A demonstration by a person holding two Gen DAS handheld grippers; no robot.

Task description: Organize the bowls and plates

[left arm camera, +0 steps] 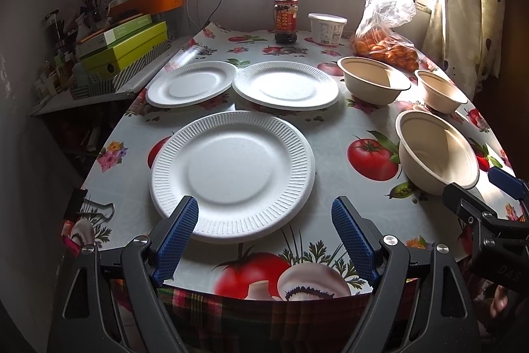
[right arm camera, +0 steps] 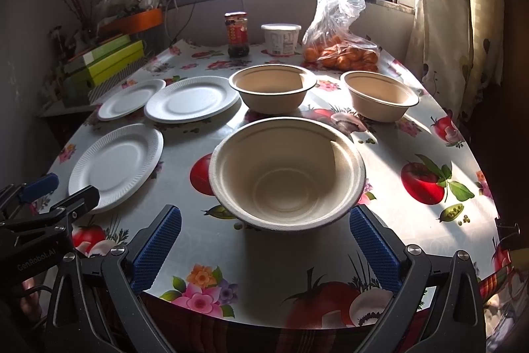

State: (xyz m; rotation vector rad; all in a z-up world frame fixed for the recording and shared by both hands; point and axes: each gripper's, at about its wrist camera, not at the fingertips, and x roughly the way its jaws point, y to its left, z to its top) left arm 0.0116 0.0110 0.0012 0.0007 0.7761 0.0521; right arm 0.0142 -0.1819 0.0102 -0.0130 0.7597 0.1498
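Three white paper plates lie on the table: a near plate (left arm camera: 233, 176), a far left plate (left arm camera: 191, 83) and a far middle plate (left arm camera: 286, 85). Three beige paper bowls stand to the right: a near bowl (right arm camera: 287, 172), a far middle bowl (right arm camera: 272, 91) and a far right bowl (right arm camera: 380, 95). My left gripper (left arm camera: 264, 214) is open just over the near plate's front rim, holding nothing. My right gripper (right arm camera: 264, 224) is open at the near bowl's front side, its fingers apart from the bowl. Each gripper shows at the edge of the other's view.
A red sauce jar (left arm camera: 286, 20), a white tub (left arm camera: 327, 28) and a plastic bag of oranges (left arm camera: 385, 47) stand at the table's far edge. Stacked green boxes (left arm camera: 122, 55) sit on a side shelf left. A binder clip (left arm camera: 91, 207) grips the tablecloth's front left edge. Curtain (left arm camera: 469, 5) hangs right.
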